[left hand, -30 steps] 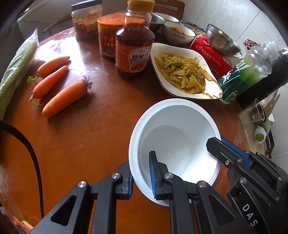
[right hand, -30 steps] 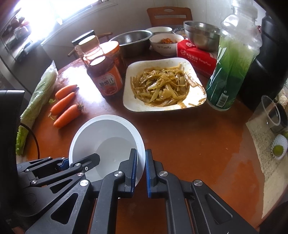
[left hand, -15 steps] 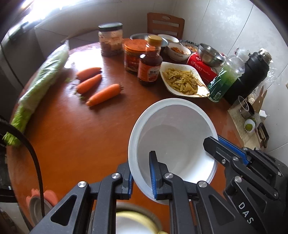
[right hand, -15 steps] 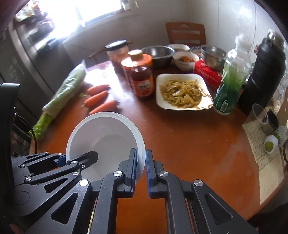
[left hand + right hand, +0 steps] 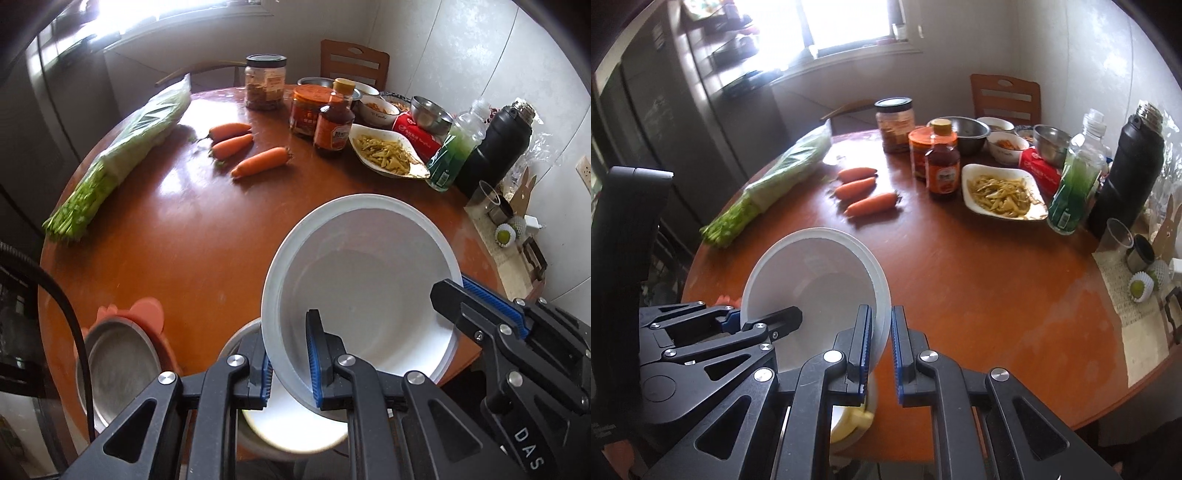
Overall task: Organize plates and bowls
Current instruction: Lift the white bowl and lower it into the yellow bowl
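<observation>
Grippers [image 5: 288, 363] [image 5: 878, 354] pinch white bowl [image 5: 354, 273]; steel bowl [image 5: 118, 358] left-view only.

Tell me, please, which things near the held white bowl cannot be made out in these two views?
- Second white dish, left wrist view: mostly hidden by the held white bowl and left claw; its shape is unclear.
- Yellow item, right wrist view: covered by the right claw; unidentifiable.
- Steel bowl, left wrist view: a black cable crosses it.
</observation>
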